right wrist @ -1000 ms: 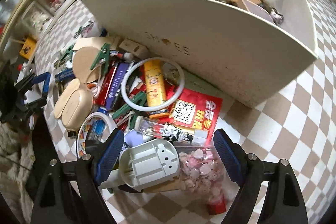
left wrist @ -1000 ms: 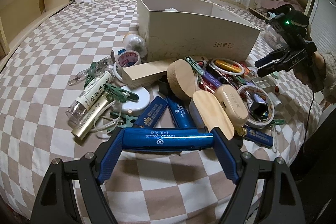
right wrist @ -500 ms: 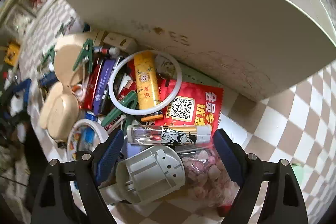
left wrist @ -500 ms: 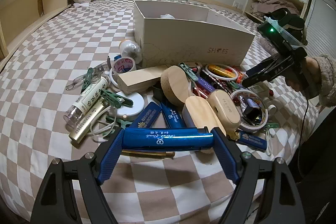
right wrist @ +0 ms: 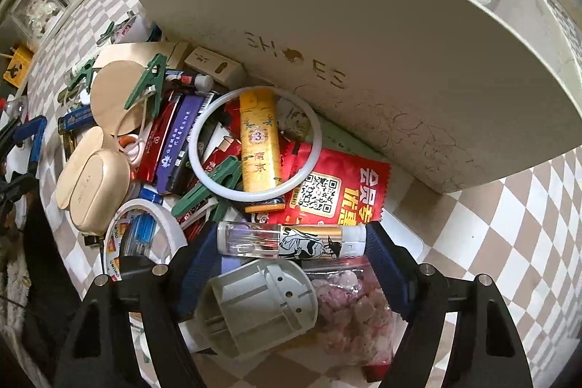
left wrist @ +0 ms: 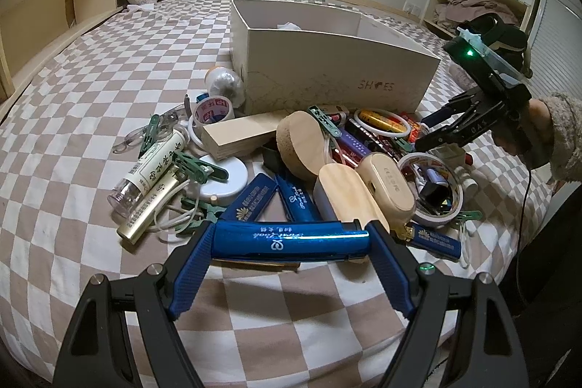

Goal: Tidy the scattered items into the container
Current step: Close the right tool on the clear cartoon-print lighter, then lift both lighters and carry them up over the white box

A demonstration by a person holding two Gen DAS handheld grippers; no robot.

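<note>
My left gripper [left wrist: 291,231] is shut on a shiny blue tube [left wrist: 291,239], gripped end to end and held just above the checked bedspread in front of the pile. My right gripper [right wrist: 291,235] points steeply down over the pile's right side. Its jaws are closing, and a clear lighter with a cartoon figure [right wrist: 291,242] lies between them with the pads [right wrist: 203,250] at both its ends. In the left wrist view the right gripper [left wrist: 423,133] hangs over the pile in a sleeved hand. The white shoebox [left wrist: 327,60] [right wrist: 363,42] stands behind the pile and holds several things.
Under the right gripper lie a grey plug adapter [right wrist: 254,308] and a bag of pink bits [right wrist: 353,311]. A white ring [right wrist: 254,144] circles a yellow lighter beside a red sachet [right wrist: 334,188]. A wooden block [left wrist: 240,133], tape roll [left wrist: 212,108] and pegs lie left.
The right gripper has tipped further down and lowered onto the pile, and its jaws have narrowed onto the clear lighter. The left gripper keeps its hold on the blue tube and stays put.
</note>
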